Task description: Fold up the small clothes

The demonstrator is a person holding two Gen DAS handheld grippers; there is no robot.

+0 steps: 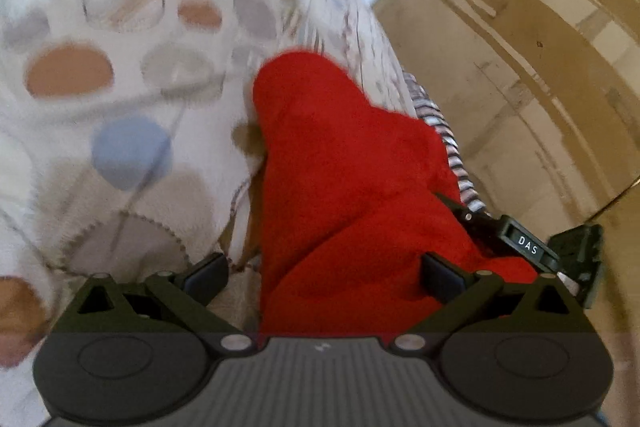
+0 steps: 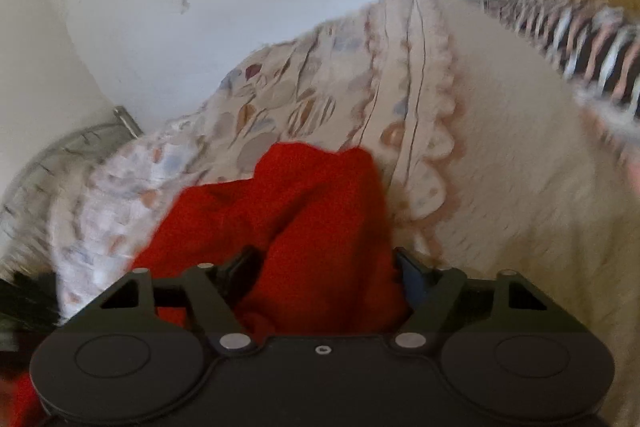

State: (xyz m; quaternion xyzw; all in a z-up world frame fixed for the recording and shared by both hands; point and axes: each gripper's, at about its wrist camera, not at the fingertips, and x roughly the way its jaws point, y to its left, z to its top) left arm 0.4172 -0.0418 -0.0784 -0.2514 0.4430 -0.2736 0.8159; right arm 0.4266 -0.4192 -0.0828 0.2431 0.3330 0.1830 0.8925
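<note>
We see a patterned quilt [image 1: 120, 67] spread wide, with a red garment [image 1: 340, 187] bunched on it beside a striped cloth [image 1: 452, 147]. Our left hand-held gripper [image 1: 324, 275] stands released, the red fabric lying between its fingers. Our right hand-held gripper [image 2: 326, 267] has red folds between its fingers; whether they pinch, we cannot tell.

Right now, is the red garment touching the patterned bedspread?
Touching. The left wrist view shows the red garment lying directly on the patterned bedspread, its edge pressed into the fabric with no gap.
</note>
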